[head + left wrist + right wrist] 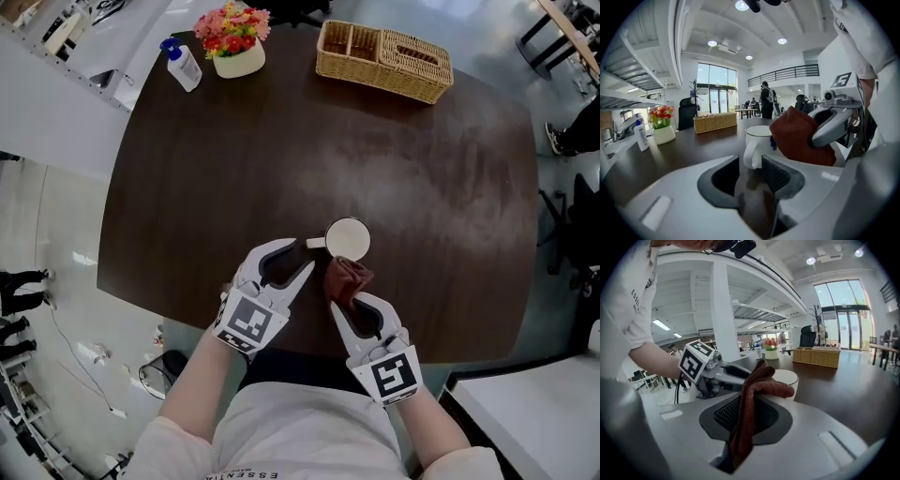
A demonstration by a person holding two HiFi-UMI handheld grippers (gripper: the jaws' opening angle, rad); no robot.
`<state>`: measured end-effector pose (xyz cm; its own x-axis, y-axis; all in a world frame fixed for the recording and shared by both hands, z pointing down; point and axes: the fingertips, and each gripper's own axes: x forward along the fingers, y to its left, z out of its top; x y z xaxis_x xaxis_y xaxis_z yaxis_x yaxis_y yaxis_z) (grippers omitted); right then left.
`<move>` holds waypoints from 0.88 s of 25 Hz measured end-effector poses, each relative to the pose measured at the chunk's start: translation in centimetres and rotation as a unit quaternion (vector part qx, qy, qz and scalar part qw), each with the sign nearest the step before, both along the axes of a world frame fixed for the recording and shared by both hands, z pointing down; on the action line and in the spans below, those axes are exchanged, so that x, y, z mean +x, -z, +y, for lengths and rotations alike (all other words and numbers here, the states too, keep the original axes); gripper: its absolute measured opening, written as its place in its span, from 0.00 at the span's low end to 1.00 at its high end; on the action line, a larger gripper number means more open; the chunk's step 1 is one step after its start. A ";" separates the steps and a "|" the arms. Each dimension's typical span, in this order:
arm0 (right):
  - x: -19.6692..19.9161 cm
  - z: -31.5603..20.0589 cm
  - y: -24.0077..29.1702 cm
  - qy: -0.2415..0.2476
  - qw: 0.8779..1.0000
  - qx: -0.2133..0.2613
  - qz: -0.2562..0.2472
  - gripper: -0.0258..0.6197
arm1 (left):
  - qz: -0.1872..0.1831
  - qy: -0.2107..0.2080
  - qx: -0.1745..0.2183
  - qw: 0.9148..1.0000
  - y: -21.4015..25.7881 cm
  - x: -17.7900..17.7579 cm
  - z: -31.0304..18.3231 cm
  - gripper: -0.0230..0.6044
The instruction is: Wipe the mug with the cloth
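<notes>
Two grippers engaged. Left gripper (pixel 307 253) jaws nearly together, seemingly pinching handle at 9 o'clock of mug (pixel 348 239). Right gripper (pixel 345 302) clamped on cloth (pixel 349 278), bunched against mug's 6 o'clock wall. Mug upright on table (pixel 281 159).

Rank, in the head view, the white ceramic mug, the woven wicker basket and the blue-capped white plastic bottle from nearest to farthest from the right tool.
1. White ceramic mug, just ahead of the right tool.
2. Woven wicker basket, far edge, right.
3. Blue-capped white plastic bottle, far-left corner.
</notes>
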<state>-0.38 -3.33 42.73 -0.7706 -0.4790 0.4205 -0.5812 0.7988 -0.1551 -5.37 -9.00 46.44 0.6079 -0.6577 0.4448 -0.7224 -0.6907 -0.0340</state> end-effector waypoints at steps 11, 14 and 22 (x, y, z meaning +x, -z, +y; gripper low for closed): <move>-2.6 -0.3 -4.7 0.091 0.994 -0.051 0.038 0.16 | 0.020 -0.142 0.006 0.990 -0.7 1.8 -2.7 0.24; -3.4 -0.9 -5.0 0.110 0.991 -0.050 0.049 0.16 | 0.013 -0.182 0.005 0.983 -0.8 2.1 -2.4 0.23; -3.0 -2.8 -6.0 0.117 0.988 -0.073 0.067 0.16 | -0.024 -0.255 0.007 0.967 -1.1 2.7 -2.4 0.16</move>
